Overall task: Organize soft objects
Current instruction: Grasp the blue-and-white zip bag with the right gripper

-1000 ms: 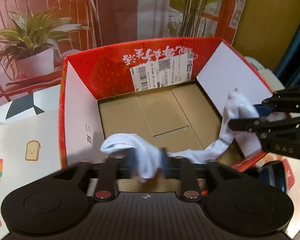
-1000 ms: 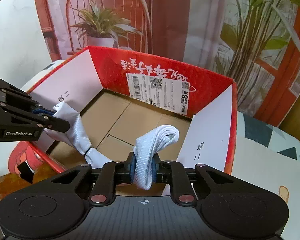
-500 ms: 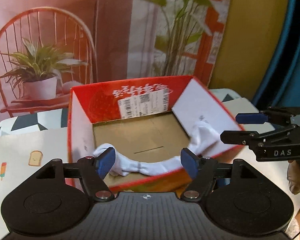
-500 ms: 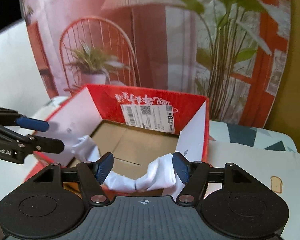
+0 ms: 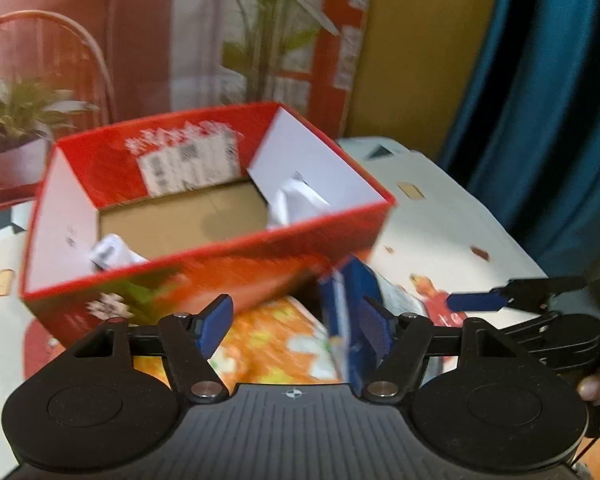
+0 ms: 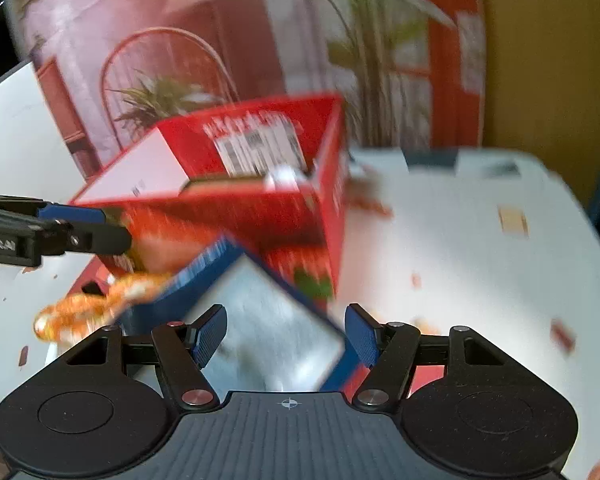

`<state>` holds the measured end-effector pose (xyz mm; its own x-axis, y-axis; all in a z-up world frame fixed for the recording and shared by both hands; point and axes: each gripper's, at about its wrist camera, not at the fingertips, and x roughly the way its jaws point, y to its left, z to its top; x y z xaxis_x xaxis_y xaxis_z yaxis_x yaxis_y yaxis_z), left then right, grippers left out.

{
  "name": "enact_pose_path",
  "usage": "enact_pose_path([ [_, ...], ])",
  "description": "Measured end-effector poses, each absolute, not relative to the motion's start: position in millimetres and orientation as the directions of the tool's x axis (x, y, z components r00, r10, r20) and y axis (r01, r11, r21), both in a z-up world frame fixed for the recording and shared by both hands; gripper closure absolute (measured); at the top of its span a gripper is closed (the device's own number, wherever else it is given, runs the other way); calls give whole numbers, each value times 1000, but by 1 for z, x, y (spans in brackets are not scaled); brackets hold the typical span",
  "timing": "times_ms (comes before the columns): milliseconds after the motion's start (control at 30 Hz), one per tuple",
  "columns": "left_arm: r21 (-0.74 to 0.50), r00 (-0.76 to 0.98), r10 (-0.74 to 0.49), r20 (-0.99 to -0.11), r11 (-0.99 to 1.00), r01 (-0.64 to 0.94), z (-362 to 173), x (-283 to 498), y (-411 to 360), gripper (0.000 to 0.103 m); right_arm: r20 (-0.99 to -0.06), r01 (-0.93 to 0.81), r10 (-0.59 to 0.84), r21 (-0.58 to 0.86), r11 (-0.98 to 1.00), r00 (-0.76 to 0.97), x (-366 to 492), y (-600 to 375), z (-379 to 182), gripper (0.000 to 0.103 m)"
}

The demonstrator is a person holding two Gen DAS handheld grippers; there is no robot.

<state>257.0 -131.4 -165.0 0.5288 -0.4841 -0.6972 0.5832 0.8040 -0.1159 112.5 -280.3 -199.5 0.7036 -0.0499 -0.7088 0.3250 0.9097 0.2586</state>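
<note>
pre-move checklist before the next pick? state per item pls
1. White cloth inside the red box, released: ok; its other end shows at the left wall.
2. Left gripper open and empty: ok.
3. Right gripper open and empty: ok.
4. Both grippers out of the box: ok.
5. Next item: cannot tell; a blue-edged pack and an orange printed pack lie in front of the box, blurred.
6. Grippers apart from each other: ok.

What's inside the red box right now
White cloth lies in the red box, one end near each side, on a bare cardboard floor. The front wall hides the near floor and the cloth's middle.
</note>
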Motion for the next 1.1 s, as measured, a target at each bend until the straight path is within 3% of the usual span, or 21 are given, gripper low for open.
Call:
enact_pose_path([
  [100, -123, 500, -492, -713, 789, 602, -175, 254, -140, 36, -720, 350, -11, 324, 879, 694, 101, -281, -220, 41],
  [333, -166, 440, -507, -741, 773, 612, -195, 261, -146, 54, -722, 392, 74, 456, 799, 688, 101, -291, -254, 24],
  [433, -198, 420, -522, -742, 770, 607, -200, 265, -144, 58, -703, 386, 124, 518, 763, 700, 106, -294, -261, 29],
  [633, -223, 413, -526, -743, 777, 588, -202, 269, -140, 58, -695, 357, 119, 499, 790, 709, 123, -285, -247, 42],
  [1100, -266, 445, -522, -728, 813, 517, -190, 271, -104, 58, -664, 260, 97, 418, 871, 742, 141, -265, -211, 55],
])
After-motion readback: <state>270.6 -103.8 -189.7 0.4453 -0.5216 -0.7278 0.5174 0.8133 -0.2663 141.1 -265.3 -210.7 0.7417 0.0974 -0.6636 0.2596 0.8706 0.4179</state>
